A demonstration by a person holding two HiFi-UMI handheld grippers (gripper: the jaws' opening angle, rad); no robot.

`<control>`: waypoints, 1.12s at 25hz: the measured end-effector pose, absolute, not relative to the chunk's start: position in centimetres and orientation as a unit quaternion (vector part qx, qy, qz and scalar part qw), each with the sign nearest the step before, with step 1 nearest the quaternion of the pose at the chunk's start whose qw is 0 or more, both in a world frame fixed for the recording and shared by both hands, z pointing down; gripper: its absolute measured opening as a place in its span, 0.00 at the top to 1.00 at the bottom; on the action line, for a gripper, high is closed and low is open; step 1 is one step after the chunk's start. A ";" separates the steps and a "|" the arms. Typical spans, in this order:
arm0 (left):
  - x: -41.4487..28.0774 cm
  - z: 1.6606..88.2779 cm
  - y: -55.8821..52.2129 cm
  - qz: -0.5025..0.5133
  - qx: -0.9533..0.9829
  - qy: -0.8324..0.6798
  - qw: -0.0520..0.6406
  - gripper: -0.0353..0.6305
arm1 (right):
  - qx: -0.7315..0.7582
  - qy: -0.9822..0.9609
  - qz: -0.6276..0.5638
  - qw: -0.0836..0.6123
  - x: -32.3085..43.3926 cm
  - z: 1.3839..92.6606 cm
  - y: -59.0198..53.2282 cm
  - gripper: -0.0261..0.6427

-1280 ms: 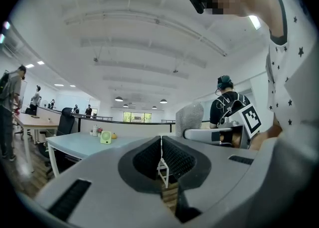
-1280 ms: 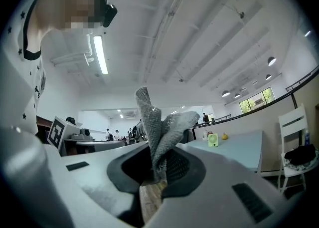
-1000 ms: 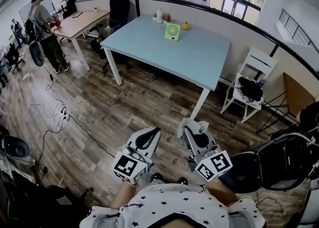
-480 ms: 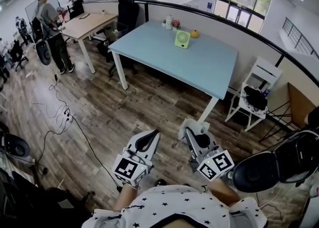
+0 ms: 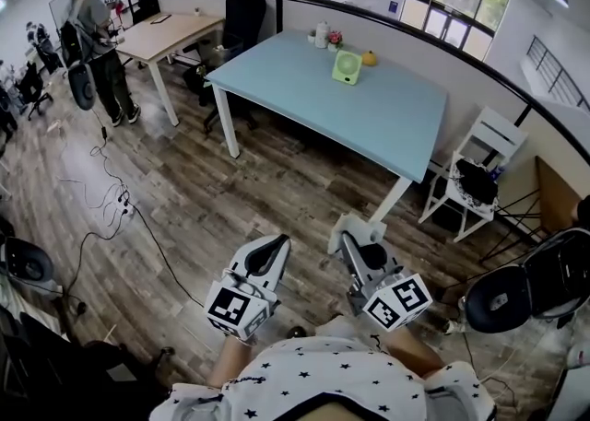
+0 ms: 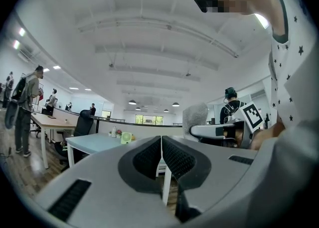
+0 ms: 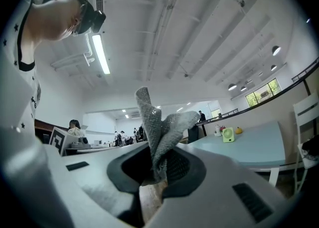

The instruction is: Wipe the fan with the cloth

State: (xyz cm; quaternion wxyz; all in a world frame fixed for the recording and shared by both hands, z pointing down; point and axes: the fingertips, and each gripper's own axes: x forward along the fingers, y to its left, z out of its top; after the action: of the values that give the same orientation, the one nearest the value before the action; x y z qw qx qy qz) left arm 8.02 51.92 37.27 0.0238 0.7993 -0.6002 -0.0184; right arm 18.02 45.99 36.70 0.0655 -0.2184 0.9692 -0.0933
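1. Left gripper [image 6: 161, 138]: jaws pressed together, nothing between them.
2. Right gripper [image 7: 159, 161]: clamped on the grey mesh cloth [image 7: 157, 122], which sticks up out of the jaws in a crumpled fold.
3. Both grippers are held low, close to the person's body, over the wood floor [image 5: 230, 198] and well apart from the table.
4. The little green fan [image 5: 348, 66] stands upright near the far edge of the light-blue table [image 5: 369, 129]. An orange round thing [image 5: 369, 58] sits just beside it, by the same edge.
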 end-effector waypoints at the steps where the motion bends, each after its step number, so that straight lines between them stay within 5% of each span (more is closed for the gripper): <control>1: 8.1 37.4 51.8 -0.018 0.799 -0.600 0.025 0.90 | -0.220 0.969 -0.095 0.064 18.1 36.9 45.7 0.89; 28: 7.9 38.4 30.4 0.028 0.772 -0.635 0.032 0.90 | -0.202 0.964 -0.145 0.096 18.3 39.3 21.5 0.89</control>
State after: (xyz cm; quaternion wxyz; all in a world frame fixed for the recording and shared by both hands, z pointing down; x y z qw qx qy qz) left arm 7.92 30.42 38.43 0.0318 0.7717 -0.6346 0.0278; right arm 18.29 21.51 39.31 0.0958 -0.2020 0.9639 -0.1447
